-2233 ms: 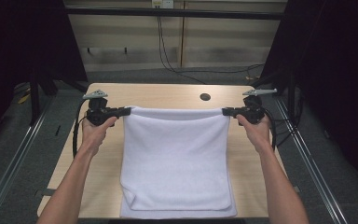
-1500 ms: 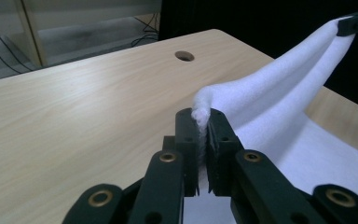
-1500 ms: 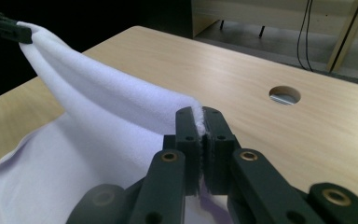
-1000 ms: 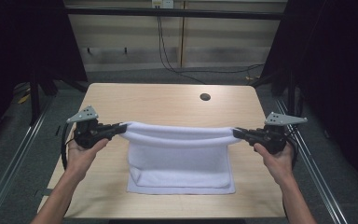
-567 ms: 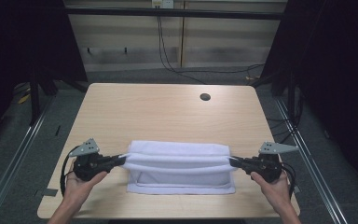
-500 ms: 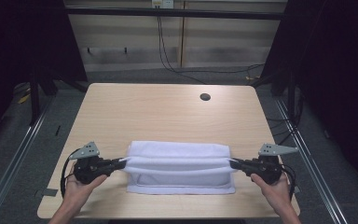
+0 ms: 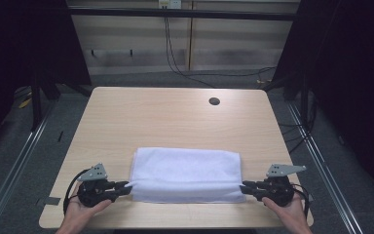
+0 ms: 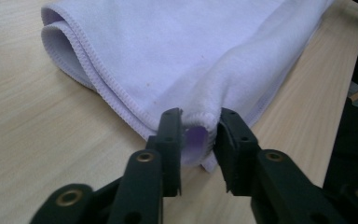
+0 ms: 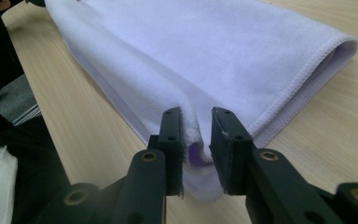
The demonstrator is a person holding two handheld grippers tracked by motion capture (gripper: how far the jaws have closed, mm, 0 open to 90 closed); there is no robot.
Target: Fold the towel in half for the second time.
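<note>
Folded towel (image 7: 185, 174) lies flat at the table's (image 7: 175, 122) near edge. Left hand-held gripper (image 7: 124, 185) and right hand-held gripper (image 7: 245, 186) at its near corners, jaws just been opening, hem slack between them, unclamped. Hole (image 7: 214, 101) far off. Forearms cut off.

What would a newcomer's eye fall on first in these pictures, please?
First the white towel, folded into a long band and lying across the near part of the wooden table. Next the left gripper and right gripper, one at each near corner; their jaws have just been opening, with cloth between them.
</note>
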